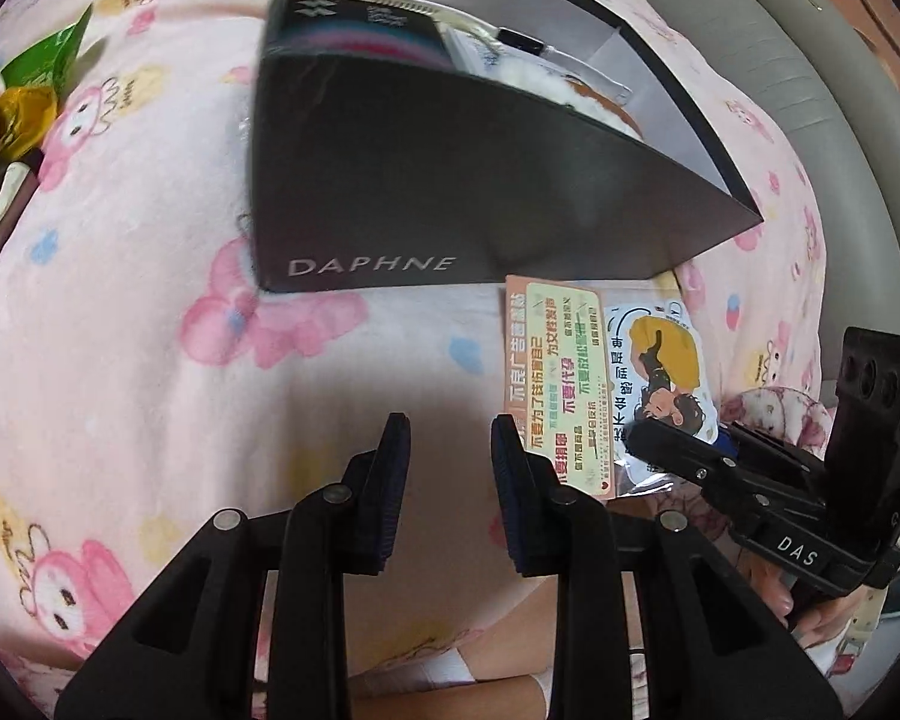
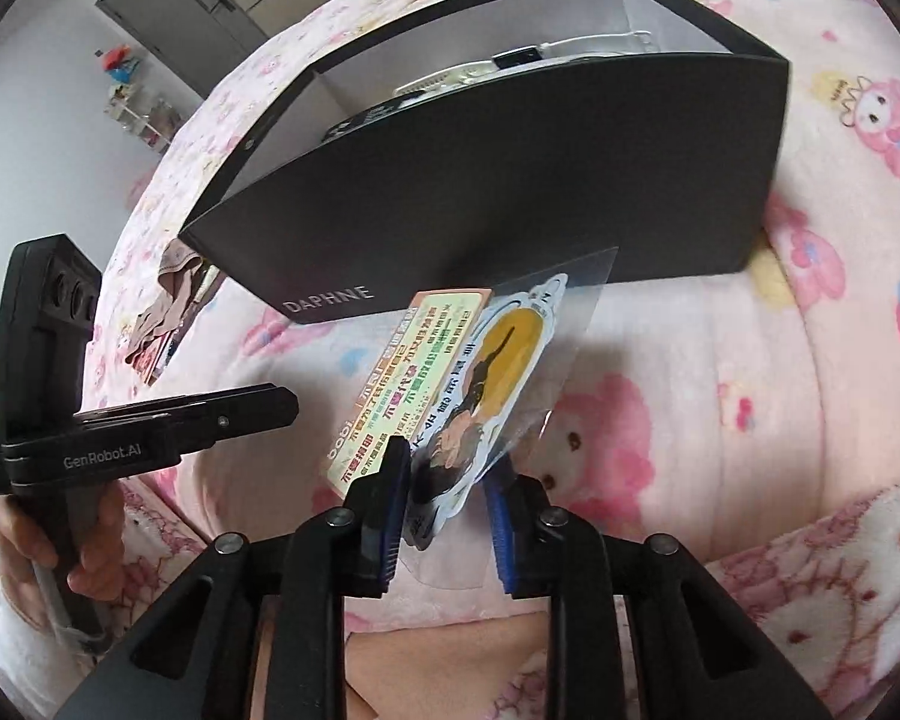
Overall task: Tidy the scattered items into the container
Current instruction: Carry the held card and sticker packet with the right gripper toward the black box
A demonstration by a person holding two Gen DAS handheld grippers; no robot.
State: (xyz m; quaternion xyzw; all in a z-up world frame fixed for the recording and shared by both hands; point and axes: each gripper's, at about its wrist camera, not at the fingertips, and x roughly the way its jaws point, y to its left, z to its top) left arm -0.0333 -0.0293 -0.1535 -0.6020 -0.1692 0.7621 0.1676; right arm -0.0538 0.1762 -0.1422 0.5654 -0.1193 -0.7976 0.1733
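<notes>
A black DAPHNE box [image 1: 426, 180] [image 2: 510, 192] stands open on the pink blanket and holds a comb, a dark packet and other items. In front of it lies a clear sleeve with a cartoon sticker [image 1: 666, 372] [image 2: 498, 372] and an orange-green card [image 1: 555, 384] [image 2: 414, 372]. My right gripper [image 2: 447, 516] [image 1: 678, 456] has its fingers on either side of the sleeve's near end, with a gap still showing at the right pad. My left gripper [image 1: 450, 480] is open and empty, just left of the card.
A green and gold wrapper [image 1: 36, 84] and beige items [image 2: 168, 300] lie on the blanket left of the box. A grey headboard or edge [image 1: 840, 120] runs along the right. A wall and shelf [image 2: 132, 102] stand behind the bed.
</notes>
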